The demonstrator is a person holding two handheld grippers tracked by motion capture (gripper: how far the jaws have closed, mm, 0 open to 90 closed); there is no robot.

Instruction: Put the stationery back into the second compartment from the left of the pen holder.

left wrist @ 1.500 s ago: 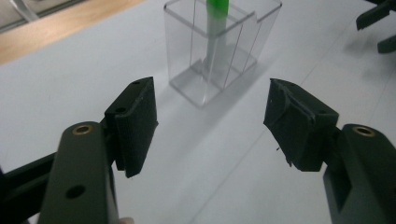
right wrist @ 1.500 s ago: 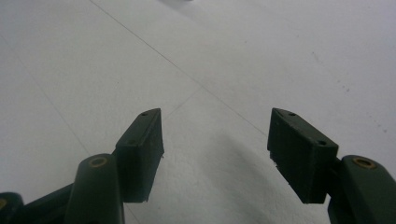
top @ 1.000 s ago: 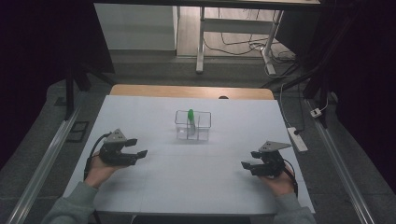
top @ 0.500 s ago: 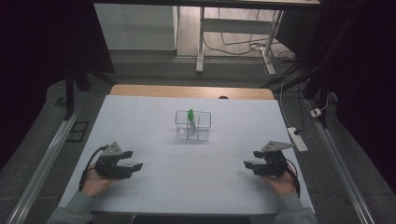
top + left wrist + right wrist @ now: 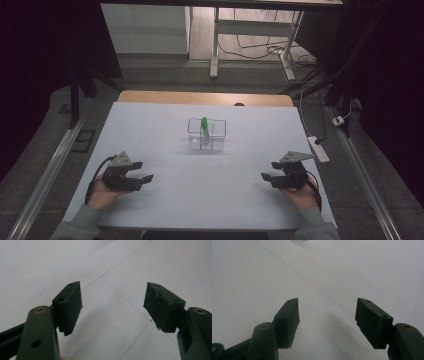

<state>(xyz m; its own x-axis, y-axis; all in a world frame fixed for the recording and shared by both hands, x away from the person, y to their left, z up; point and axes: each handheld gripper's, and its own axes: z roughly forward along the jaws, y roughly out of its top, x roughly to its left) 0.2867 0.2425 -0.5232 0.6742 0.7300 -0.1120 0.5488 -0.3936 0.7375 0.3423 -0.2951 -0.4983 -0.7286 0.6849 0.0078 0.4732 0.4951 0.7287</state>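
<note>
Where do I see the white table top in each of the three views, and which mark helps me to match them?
High view: the white table top spans the middle, under the left gripper and the right gripper.
Left gripper view: it is the background behind the open jaws.
Right gripper view: the same, behind the open jaws.
Shared landmark: its thin seam lines, clear in both gripper views.

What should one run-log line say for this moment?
left gripper: open, empty | right gripper: open, empty | green-capped tube: upright in clear rack, untouched
</note>
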